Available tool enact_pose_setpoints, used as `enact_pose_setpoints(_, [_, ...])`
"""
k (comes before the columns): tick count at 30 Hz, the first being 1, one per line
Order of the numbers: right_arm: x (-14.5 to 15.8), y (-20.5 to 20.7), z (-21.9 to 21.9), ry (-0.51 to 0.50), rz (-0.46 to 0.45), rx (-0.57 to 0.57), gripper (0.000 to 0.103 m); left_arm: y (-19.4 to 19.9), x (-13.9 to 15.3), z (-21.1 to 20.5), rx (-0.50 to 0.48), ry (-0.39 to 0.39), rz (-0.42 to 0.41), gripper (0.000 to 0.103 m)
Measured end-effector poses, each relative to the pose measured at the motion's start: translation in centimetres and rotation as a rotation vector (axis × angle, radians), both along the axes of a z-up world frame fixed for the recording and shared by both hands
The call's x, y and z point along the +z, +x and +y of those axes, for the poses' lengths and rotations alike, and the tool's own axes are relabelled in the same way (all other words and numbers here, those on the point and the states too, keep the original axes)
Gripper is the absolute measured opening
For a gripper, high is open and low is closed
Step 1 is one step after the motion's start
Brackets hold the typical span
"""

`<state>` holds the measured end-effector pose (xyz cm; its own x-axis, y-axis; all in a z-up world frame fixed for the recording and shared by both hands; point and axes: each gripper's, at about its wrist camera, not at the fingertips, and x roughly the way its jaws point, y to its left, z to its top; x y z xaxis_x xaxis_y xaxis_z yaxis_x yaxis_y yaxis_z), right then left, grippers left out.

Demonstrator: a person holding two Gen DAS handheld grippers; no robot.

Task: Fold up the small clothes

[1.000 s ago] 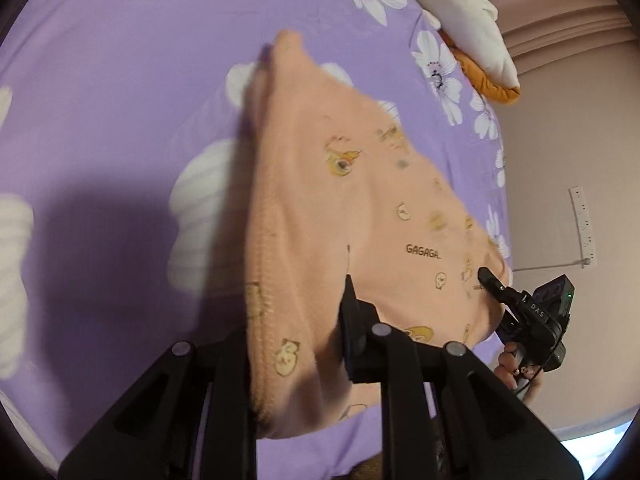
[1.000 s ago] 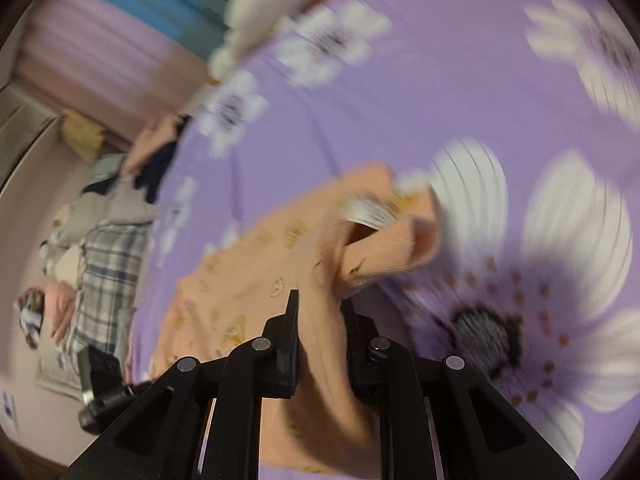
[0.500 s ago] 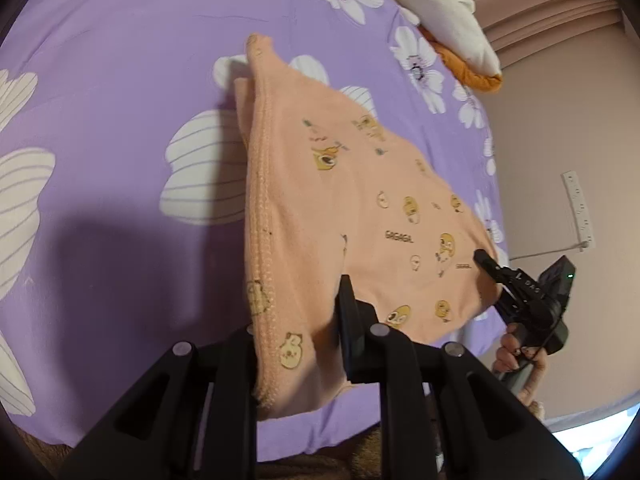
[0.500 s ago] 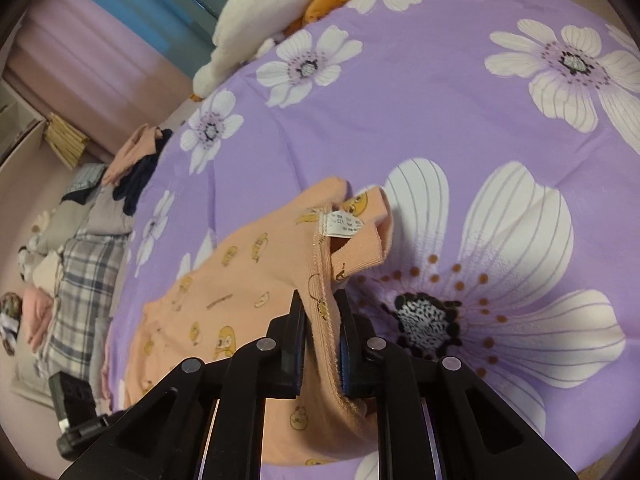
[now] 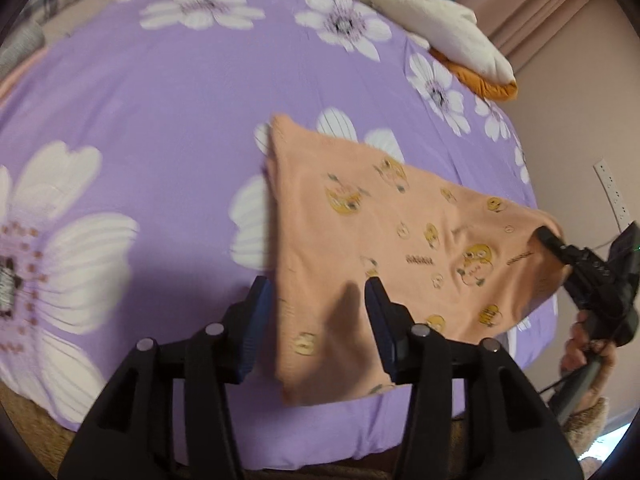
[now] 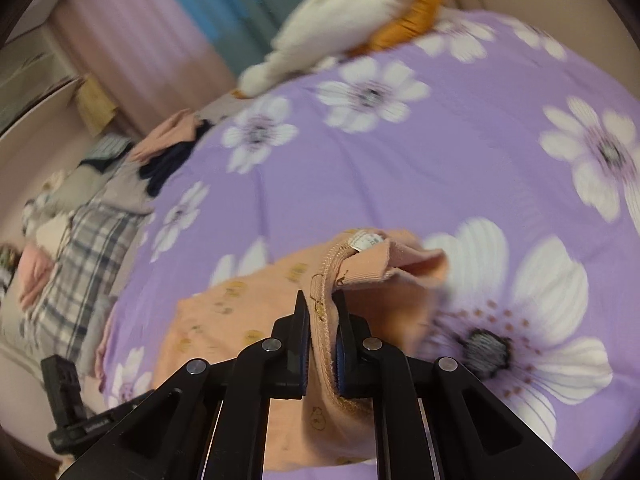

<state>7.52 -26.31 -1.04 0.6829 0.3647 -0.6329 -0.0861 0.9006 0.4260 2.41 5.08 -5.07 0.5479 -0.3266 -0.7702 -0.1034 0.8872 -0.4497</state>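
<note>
Peach garment (image 5: 384,240) stretches rightward from your spread, empty left gripper (image 5: 318,292) to your right gripper (image 6: 322,308), which pinches its hem.

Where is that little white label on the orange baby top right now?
In the right wrist view, the white label sits at the collar of the orange top, just beyond the right gripper, above the purple flowered bedsheet.

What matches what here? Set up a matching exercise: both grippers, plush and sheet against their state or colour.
1. left gripper
2. right gripper
3. plush
4. sheet

A. purple with white flowers
B. shut on the garment
C. white and orange
D. open

Pairs: 1-D, 2-B, 3-C, 4-A
</note>
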Motion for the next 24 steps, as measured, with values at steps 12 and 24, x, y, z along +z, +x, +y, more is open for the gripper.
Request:
enact_pose_setpoints(12, [0.3, 1.1, 14.0, -0.110, -0.007, 0.313, 0.010, -1.9, 0.4, 4.3, 0.120, -0.015, -0.014, 0.051])
enact_pose_setpoints(24, [-6.9, -0.3, 23.0, -0.332, 0.132, 0.467, 0.011, -1.8, -0.2, 4.8, 0.118, -0.004, 0.022, 0.054])
